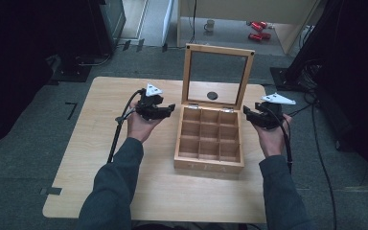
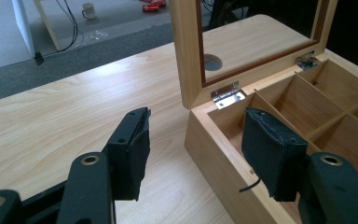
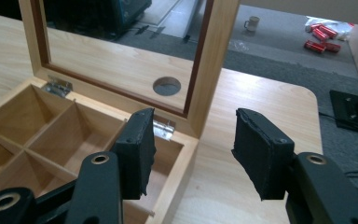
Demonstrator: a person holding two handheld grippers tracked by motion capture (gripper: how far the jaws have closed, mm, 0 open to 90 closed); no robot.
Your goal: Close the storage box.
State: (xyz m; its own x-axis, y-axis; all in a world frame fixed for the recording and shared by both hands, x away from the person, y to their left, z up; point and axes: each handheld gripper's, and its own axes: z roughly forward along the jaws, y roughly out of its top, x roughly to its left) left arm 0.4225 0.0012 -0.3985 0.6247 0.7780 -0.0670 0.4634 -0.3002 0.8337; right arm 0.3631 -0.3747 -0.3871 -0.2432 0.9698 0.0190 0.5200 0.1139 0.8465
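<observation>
Grey carpet surrounds a pale rounded-corner wooden table [image 1: 100,143], with a white mug [image 1: 210,25] and red cans [image 1: 257,29] on the floor far off toward twelve o'clock. At the table's centre stands a light wooden tea box with nine square compartments [image 1: 209,139], all of which look empty. Its glass-paned lid [image 1: 219,76] stands upright on two small metal hinges [image 2: 227,94] at the box's twelve o'clock edge; a round hole in the tabletop [image 3: 166,86] shows through the pane.

The left gripper [image 1: 160,109] is held at the box's nine o'clock side, near its back corner but not touching. Its jaws are spread wide and hold nothing; in the left gripper view the box's side wall runs between them. The right gripper [image 1: 254,116] hangs at three o'clock, just beside the back right corner, jaws likewise spread and empty.

Both tools flank the hinge end, so I judge this the approach to the lid, with closing it the likely step. The next move calls for bringing one gripper up to the lid's frame and tipping it forward gently, while the other steadies the box body so it does not slide.
</observation>
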